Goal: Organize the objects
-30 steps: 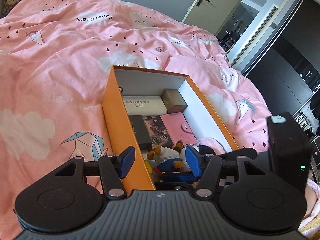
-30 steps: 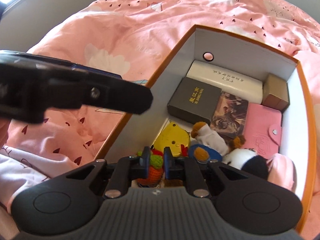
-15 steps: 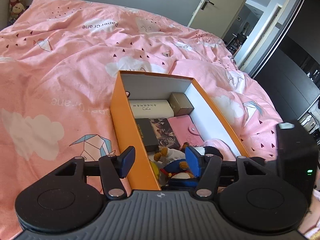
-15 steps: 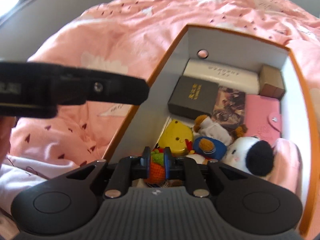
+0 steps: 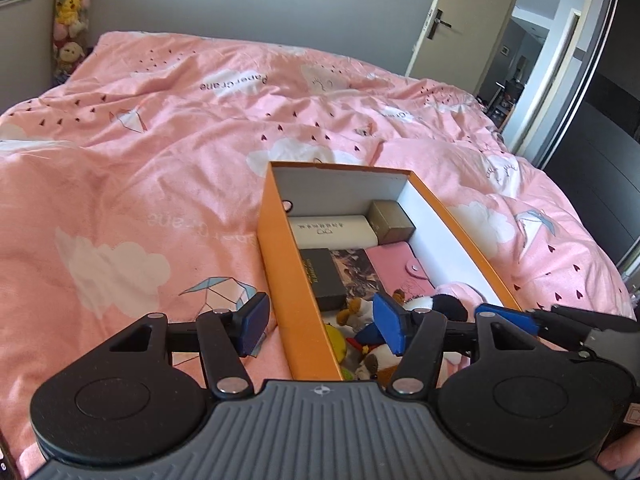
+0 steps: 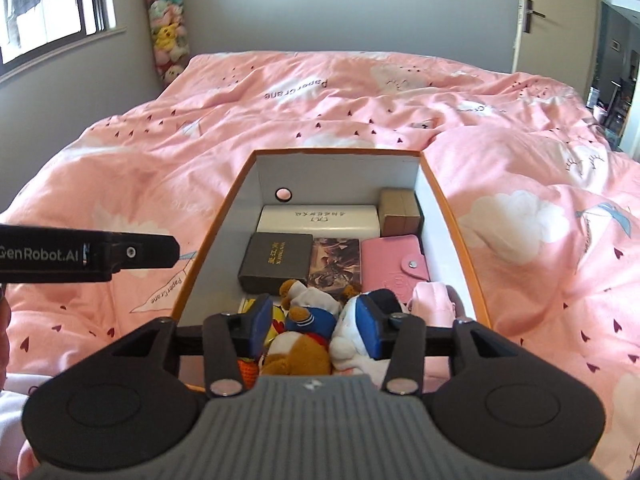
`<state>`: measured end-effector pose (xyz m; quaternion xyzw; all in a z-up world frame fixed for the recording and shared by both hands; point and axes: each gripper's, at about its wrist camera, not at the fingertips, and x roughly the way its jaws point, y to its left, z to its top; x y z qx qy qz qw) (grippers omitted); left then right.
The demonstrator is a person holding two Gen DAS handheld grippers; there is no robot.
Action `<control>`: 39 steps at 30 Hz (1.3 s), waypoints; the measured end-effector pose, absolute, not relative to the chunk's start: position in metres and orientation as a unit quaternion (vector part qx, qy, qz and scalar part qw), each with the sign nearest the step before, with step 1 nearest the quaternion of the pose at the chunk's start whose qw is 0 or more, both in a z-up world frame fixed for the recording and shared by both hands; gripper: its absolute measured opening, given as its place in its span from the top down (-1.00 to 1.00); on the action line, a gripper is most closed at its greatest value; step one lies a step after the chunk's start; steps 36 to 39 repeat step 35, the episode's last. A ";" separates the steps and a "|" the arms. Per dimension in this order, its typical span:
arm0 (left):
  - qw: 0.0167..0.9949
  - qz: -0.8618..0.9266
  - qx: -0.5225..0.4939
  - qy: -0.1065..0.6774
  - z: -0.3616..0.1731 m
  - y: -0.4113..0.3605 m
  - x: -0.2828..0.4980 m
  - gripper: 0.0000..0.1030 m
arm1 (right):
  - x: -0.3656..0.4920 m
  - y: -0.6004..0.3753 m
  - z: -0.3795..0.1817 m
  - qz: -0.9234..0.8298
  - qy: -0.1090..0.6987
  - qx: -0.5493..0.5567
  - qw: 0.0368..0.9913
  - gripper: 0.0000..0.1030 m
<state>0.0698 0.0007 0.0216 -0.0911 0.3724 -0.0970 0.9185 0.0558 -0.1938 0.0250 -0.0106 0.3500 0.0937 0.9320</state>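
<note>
Orange box (image 6: 200,264) lies on the pink bed (image 6: 360,120), long axis running away from both cameras, open side up. Inside: flat cases at the far end, soft toys (image 6: 308,320) heaped at the near end. Right tongs (image 6: 316,326) have just been opening, now wide, empty, above the toys. Left tongs (image 5: 320,326) wide open, straddling the box's left wall, gripping nothing.

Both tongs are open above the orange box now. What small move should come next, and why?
Probably lift the right tongs clear of the box and look for the next loose thing. Their jaws have just been opening and grip nothing; the small orange knitted toy lies among the plush toys below. The left tongs are open too, astride the box's left wall.
</note>
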 end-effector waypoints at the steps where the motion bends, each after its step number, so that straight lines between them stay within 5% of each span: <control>1: 0.922 -0.091 -0.088 0.365 0.022 0.000 0.067 -0.40 | 0.052 -0.195 0.025 0.090 0.347 -0.006 0.934 -0.03; 5: 0.945 -0.062 -0.043 0.317 0.021 -0.008 0.049 -0.69 | 0.041 -0.196 0.022 0.074 0.335 0.001 0.939 -0.13; 14: 0.946 -0.037 -0.028 0.322 0.011 -0.010 0.038 -0.71 | 0.031 -0.200 0.014 0.048 0.318 0.003 0.947 -0.34; 39: 0.944 -0.038 -0.019 0.328 0.004 -0.008 0.038 -0.74 | 0.032 -0.195 0.006 0.049 0.323 0.005 0.945 -0.36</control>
